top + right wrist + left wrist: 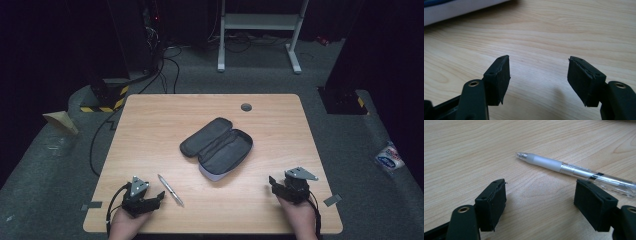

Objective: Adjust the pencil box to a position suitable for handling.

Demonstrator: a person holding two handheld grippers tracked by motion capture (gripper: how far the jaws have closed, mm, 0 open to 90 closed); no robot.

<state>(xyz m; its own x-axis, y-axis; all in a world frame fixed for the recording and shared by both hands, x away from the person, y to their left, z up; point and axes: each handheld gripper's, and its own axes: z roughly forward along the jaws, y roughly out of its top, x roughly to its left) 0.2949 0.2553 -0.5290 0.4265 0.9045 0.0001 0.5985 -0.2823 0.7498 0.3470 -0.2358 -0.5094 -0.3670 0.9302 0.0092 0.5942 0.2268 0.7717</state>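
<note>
High view shows the left gripper (159, 196) gaping beside the clear silver-tipped plastic pen (171, 190), which may roll if nudged.

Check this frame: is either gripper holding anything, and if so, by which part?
Nothing is held. The left gripper is open with the pen lying on the table just beyond it; the right gripper is open over bare wood.

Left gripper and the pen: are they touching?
Cannot tell. In the left gripper view the pen runs behind one finger of the open left gripper, hiding any gap; the high view is too coarse.
</note>
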